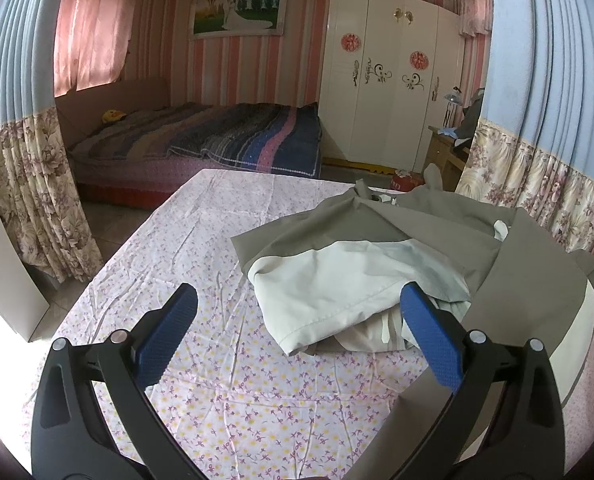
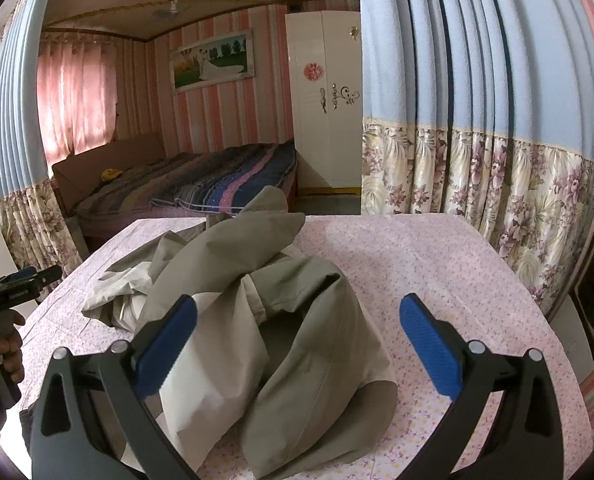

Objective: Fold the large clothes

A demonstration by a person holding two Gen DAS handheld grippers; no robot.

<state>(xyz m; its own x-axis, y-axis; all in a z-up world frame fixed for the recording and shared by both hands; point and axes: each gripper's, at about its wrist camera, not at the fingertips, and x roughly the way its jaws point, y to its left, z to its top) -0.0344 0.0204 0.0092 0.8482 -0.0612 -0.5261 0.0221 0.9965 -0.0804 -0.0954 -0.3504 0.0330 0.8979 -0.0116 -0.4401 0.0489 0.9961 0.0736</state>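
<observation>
On the floral-sheeted table (image 1: 225,380), left gripper (image 1: 297,332) with fingers (image 1: 167,336) wide apart, holding nothing, crumpled grey-green jacket (image 1: 377,264) heaped at mid-table, its pale lining showing, sleeves hard to trace, right gripper (image 2: 297,340) fingers spread over the jacket, contact unclear.

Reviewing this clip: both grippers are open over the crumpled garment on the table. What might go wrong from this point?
1. The grey garment lies bunched with its pale lining turned out, so the left gripper may pinch lining or several layers, not one edge.
2. Part of the garment hangs over the near edge of the table by the right gripper; a pull might slide it off.
3. The floral cloth beneath is wrinkled and might get caught in a grasp.
</observation>
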